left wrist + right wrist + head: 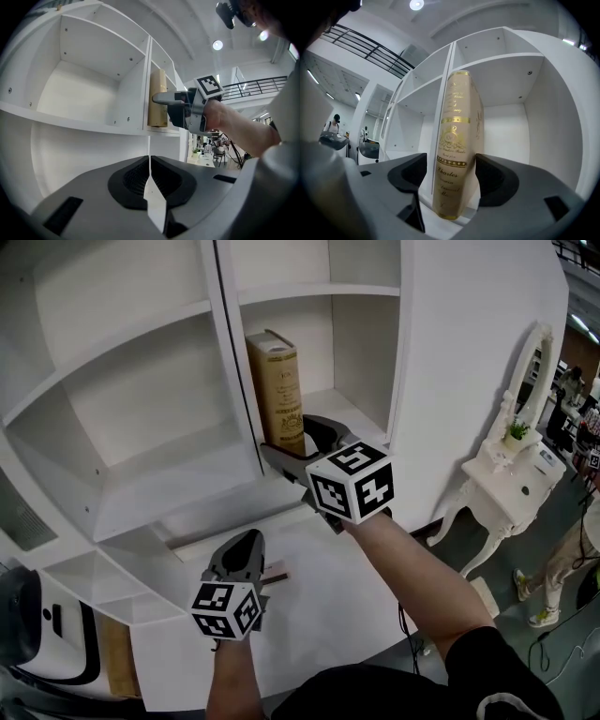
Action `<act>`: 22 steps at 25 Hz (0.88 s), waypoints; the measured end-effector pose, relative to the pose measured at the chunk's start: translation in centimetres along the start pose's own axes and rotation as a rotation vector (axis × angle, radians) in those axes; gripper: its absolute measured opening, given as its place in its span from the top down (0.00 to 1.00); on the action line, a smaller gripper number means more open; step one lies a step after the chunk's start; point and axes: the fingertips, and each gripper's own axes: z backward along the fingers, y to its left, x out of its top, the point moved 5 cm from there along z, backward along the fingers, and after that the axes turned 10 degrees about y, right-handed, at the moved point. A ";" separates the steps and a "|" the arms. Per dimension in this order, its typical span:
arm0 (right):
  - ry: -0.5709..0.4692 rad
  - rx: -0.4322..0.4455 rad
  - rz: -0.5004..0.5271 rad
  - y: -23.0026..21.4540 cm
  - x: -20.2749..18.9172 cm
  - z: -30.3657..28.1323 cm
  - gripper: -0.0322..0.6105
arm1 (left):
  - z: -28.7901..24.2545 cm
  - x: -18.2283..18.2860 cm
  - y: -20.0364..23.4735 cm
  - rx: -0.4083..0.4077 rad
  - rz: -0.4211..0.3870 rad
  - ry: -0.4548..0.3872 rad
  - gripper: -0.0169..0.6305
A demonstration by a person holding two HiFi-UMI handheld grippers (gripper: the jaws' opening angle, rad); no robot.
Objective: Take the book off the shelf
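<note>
A tan book (pixel 277 390) with gold print on its spine stands upright against the divider in the right compartment of the white shelf unit (pixel 150 498). My right gripper (pixel 298 439) reaches into that compartment at the book's foot. In the right gripper view the book (pixel 457 150) stands between the wide-spread jaws of the gripper (pixel 450 176), with a gap at the left jaw, so they do not clamp it. My left gripper (pixel 246 542) hangs lower, in front of the shelf's lower board, shut and empty (pixel 150 159). From there I see the book (pixel 157 98) and the right gripper (pixel 180 108).
The left compartment (pixel 141 399) beside the book holds nothing. A white dressing table with an oval mirror (pixel 511 470) stands to the right of the shelf, with a person's legs (pixel 553 582) and floor cables beyond. A white appliance (pixel 42 634) sits at lower left.
</note>
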 end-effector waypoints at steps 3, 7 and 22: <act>-0.006 -0.020 -0.002 0.1 -0.2 -0.2 0.45 | 0.6 -0.3 0.6 0.010 0.008 0.000 0.95; -0.017 -0.083 0.012 -0.1 -0.3 -0.5 0.45 | 1.0 -0.5 1.1 0.011 0.018 -0.003 0.95; 0.022 -0.207 -0.002 -0.5 -1.3 -1.2 0.51 | 5.1 -1.7 4.2 0.012 0.019 -0.015 0.95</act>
